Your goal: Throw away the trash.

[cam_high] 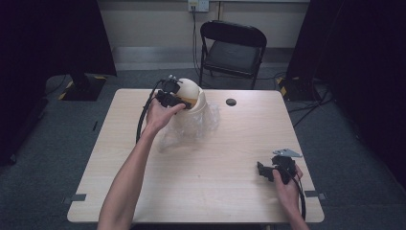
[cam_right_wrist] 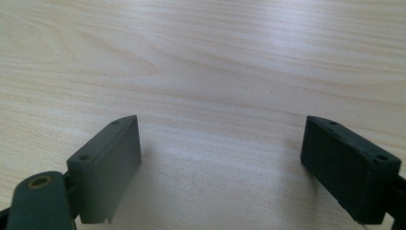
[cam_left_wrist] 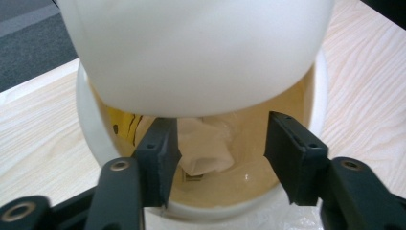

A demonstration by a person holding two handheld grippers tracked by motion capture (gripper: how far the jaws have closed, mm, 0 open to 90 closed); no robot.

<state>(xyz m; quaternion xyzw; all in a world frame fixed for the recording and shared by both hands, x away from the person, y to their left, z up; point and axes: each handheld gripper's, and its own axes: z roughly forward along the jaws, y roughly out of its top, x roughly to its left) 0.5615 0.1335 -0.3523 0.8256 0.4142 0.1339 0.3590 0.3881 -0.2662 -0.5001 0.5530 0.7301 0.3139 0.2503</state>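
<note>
Hand-held gripper point(cam_left_wrist: 220, 158) at bin point(cam_left_wrist: 297, 96) mouth

A recording room or lab: one pale wooden table point(cam_high: 201, 163) stands on grey carpet point(cam_high: 57, 143), ringed by black curtains point(cam_high: 52, 38), with a black folding chair point(cam_high: 233, 48), a wall socket point(cam_high: 198, 5) and loose cables point(cam_high: 311, 103) behind it.

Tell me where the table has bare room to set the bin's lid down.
The light wooden table is bare in front, between the crumpled clear plastic bag and the right gripper, and along its left side. It is crowded at the back, where the left gripper meets the cream swing-lid waste bin.
</note>
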